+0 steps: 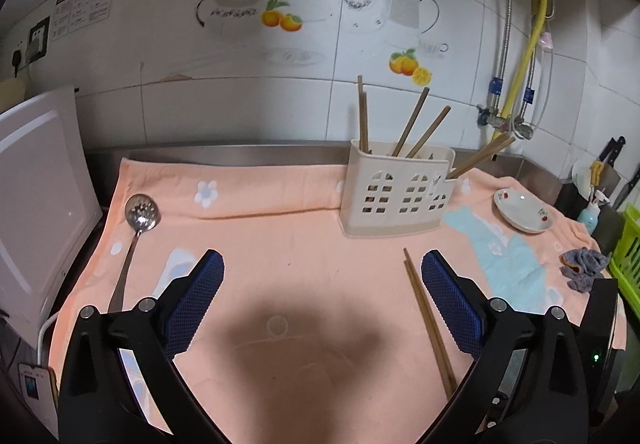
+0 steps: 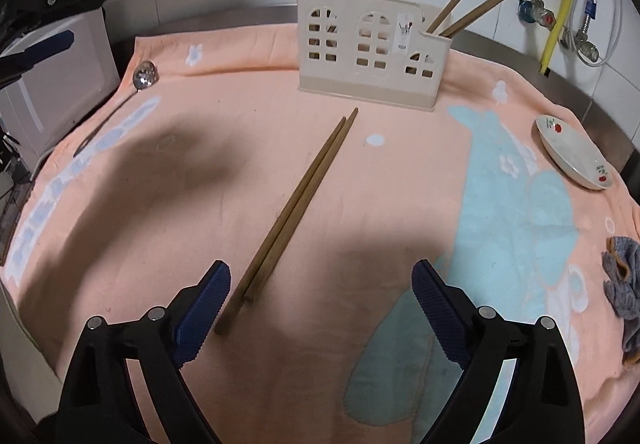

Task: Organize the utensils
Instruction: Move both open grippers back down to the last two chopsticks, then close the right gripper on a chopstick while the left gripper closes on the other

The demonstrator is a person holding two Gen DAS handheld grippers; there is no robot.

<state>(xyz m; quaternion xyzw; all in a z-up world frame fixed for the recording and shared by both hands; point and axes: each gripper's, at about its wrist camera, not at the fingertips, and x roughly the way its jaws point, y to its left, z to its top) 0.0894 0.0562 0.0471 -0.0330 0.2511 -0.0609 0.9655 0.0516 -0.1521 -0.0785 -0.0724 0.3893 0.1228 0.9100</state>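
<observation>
Left wrist view gives us the cream utensil caddy as our landmark, standing upright at the far edge of the peach towel that covers the steel counter. Six chopsticks stand inside it: four lean out of the taller part and two slant out of the lower right compartment. Nearer to us than the caddy, and a little to its right, a loose pair of chopsticks lies flat on the towel, side by side and touching, just beside the inner face of the right finger of our left gripper. That gripper's jaws are spread wide with only bare towel between them. Far to the left of the caddy, near the towel's edge, lies a slotted spoon with its bowl towards the wall. To the right of the caddy sits a small white saucer, and nearer than that a crumpled grey cloth. From the right wrist view, the same loose pair runs diagonally from just in front of the caddy back towards us, its near ends close to the left finger of our right gripper, whose jaws are likewise released and grasp nothing.
</observation>
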